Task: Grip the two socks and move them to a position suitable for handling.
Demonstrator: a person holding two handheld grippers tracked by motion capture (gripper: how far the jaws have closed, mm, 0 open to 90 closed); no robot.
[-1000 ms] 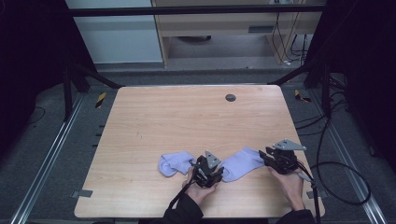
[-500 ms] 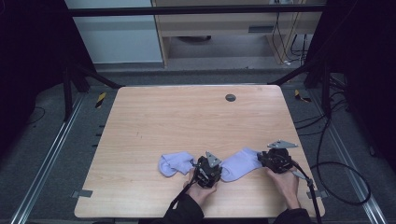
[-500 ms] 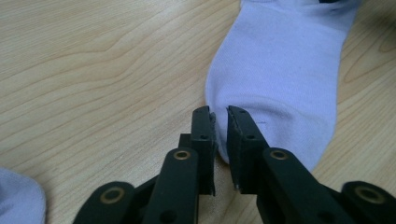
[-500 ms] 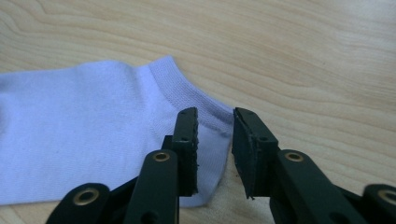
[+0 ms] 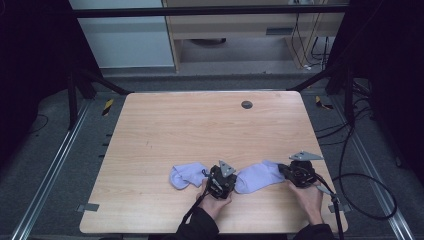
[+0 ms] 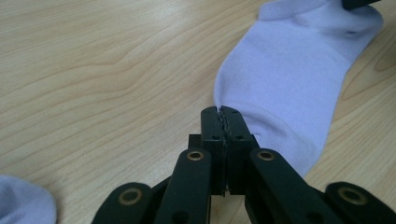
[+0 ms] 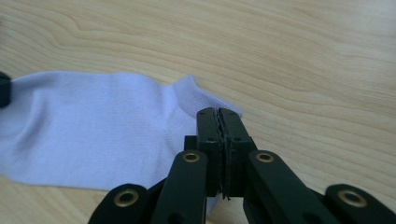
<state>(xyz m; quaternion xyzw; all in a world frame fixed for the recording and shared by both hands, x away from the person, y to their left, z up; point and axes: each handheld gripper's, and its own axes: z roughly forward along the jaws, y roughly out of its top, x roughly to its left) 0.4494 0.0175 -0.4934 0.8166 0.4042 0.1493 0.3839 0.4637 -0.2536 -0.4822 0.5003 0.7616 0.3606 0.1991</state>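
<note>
From above, the left gripper [image 5: 221, 179] and right gripper [image 5: 298, 173] pinch opposite ends of one sock [image 5: 257, 176] lying flat on the bench [image 5: 200, 130]; a second sock [image 5: 186, 175] lies just left of the left fingers. In the left gripper view, the fingers [image 6: 212, 126] have just closed, pressed together on the sock's [image 6: 289, 84] toe edge. In the right gripper view, the fingers [image 7: 209, 126] have likewise just closed, pinching the sock's [image 7: 93, 140] cuff.

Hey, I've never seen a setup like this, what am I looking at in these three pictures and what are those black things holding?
A person sits at a wooden table, with a hand-held left gripper and right gripper. One picture looks down from above; the other two come from cameras riding on each gripper, looking along its black fingers. Two pale purple socks lie on the table. Both grippers have just closed: each pinches one end of the right sock, left at its toe end, right at its cuff. The left sock lies loose beside it.
</note>
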